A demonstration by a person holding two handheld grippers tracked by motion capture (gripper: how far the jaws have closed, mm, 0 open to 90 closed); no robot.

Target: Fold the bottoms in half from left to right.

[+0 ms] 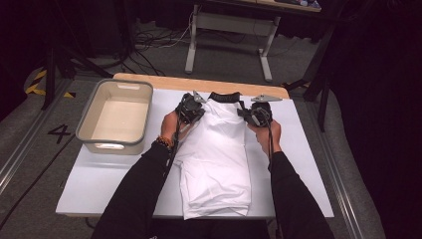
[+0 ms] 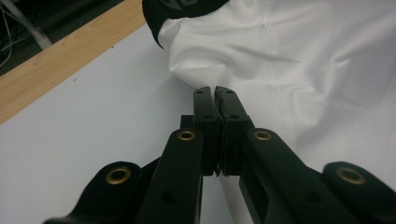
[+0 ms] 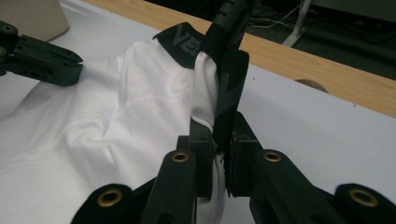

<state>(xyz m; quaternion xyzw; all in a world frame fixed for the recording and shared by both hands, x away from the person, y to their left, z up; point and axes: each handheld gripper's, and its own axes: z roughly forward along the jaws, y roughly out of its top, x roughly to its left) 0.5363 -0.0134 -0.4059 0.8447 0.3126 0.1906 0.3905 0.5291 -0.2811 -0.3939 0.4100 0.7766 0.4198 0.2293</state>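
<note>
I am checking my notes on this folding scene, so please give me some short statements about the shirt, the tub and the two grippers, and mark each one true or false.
1. The right gripper has its jaws closed on the white shirt near its black collar. True.
2. The left gripper is open wide, away from the shirt. False: its jaws are shut, pinching the cloth at the shirt's edge.
3. The grey tub holds folded clothes. False: nothing lies in it.
4. The tub stands to the left of the shirt in the high view. True.
5. The shirt hangs over the far wooden edge of the table. False: it lies on the white top, collar toward the far edge.
</note>
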